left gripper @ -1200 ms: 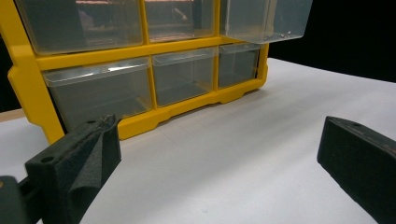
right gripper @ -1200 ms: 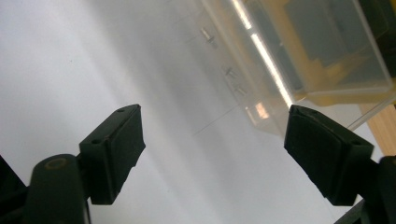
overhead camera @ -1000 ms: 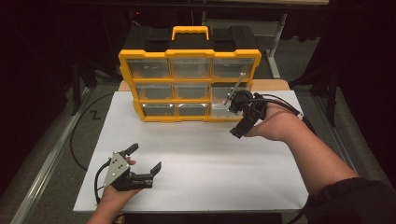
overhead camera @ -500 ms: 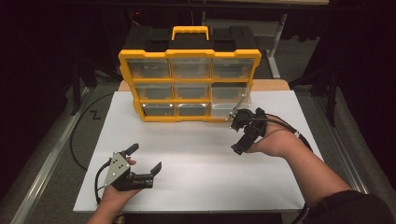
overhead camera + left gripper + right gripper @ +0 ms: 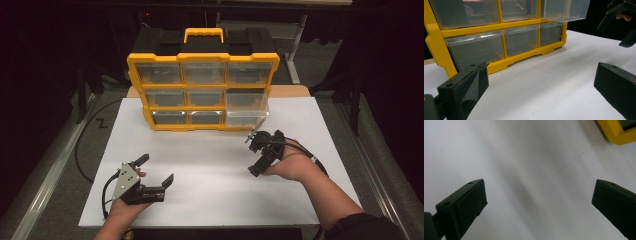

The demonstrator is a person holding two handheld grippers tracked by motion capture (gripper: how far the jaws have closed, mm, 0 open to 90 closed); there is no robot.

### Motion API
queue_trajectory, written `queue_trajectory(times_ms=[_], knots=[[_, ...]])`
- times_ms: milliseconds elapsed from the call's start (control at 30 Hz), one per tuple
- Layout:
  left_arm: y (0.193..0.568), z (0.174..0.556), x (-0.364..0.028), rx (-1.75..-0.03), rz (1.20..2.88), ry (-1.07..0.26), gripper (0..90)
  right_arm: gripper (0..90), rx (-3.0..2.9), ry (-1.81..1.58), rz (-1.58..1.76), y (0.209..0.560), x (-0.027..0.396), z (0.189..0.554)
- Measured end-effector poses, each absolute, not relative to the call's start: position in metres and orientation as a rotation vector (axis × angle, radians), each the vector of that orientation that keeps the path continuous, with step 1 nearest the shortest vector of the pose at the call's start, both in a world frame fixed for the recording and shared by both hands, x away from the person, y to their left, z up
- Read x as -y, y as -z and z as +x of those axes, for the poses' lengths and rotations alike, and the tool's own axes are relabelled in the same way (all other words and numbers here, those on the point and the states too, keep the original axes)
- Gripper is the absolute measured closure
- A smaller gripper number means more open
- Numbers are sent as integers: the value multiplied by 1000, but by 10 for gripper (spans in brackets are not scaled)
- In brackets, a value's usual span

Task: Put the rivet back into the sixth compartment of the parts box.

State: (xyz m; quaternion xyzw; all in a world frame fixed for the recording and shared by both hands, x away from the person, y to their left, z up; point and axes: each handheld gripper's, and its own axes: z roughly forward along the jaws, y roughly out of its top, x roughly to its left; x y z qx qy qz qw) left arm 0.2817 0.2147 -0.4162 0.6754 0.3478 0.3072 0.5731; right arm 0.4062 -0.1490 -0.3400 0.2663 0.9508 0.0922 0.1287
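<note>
Right gripper [image 5: 255, 156], jaws just opened and empty, hangs at five o'clock of the yellow drawer organizer [image 5: 202, 92], whose lower-right clear drawer [image 5: 245, 116] juts out; left gripper [image 5: 156, 169] rests open on the desk [image 5: 210, 160].

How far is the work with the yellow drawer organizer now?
Done: one clear plastic drawer at the lower right of the yellow drawer organizer stands pulled out. In hand: nothing; the right gripper has just been opening, empty, above the white table; the left gripper rests open. Left: apparently the other drawers, all closed.
</note>
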Motion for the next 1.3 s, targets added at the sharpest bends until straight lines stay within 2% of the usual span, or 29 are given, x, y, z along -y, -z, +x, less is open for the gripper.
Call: queue_trajectory(times_ms=[567,1300], knots=[[418,283,-213,-821,1598,-716,3,10,-2793,-274,819,385,159,404],[419,286,-214,-872,1614,-723,4,10,-2546,-769,953,399,195,389]])
